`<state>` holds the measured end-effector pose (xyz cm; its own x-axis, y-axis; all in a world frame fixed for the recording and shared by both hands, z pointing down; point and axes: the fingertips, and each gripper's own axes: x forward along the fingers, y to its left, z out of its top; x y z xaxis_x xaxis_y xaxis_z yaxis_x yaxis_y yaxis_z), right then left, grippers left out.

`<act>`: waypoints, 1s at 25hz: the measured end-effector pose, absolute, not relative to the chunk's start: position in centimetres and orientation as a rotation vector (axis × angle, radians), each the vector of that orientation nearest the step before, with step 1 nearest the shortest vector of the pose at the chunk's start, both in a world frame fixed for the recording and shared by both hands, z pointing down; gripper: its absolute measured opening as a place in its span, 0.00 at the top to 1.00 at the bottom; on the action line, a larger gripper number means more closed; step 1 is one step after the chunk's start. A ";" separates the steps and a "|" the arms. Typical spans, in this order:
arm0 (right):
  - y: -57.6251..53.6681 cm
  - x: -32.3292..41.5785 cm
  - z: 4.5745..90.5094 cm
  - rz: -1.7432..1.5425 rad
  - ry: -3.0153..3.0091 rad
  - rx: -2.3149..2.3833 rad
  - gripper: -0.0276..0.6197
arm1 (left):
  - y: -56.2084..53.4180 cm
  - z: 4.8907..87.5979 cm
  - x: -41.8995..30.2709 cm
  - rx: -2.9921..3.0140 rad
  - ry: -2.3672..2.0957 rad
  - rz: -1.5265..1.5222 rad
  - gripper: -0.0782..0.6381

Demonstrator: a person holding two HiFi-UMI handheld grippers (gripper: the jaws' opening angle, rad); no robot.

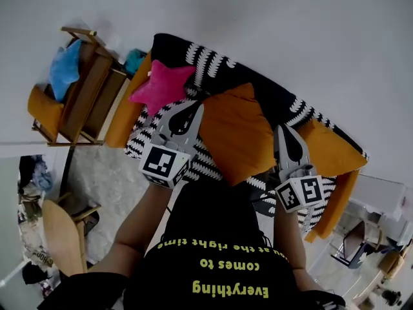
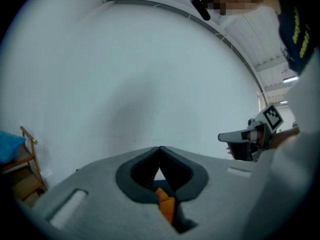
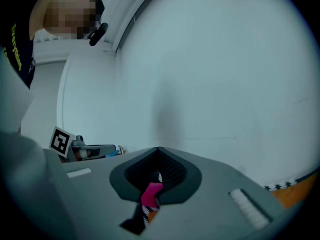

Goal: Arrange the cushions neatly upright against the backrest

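A large orange cushion lies tilted on the sofa seat, its top towards the black-and-white covered backrest. A pink star cushion leans at the sofa's left end. My left gripper is shut at the orange cushion's upper left edge, and I cannot tell if it touches. My right gripper is shut beside the cushion's right edge. In the left gripper view the closed tips hold nothing, with orange cushion below. In the right gripper view the tips meet above the pink star.
Orange bolsters sit at the sofa's left end and right end. A wooden rack stands left of the sofa with a blue cushion and an orange cushion. A white wall rises behind.
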<state>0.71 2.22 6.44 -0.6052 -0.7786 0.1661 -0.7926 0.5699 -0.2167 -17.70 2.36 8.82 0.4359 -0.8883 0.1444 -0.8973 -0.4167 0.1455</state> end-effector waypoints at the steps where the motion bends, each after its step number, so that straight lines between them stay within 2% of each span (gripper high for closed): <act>1: 2.0 0.7 7.1 0.435 -2.714 1.382 0.94 | 1.7 9.3 -17.9 2.489 -1.551 0.072 0.89; 14: 0.0 2.2 15.9 0.636 -2.601 1.412 0.94 | -4.2 17.1 -17.6 2.456 -1.494 0.176 0.89; 25: 0.6 9.2 24.9 0.834 -2.374 1.575 0.93 | -9.3 24.6 -14.6 2.462 -1.400 0.300 0.89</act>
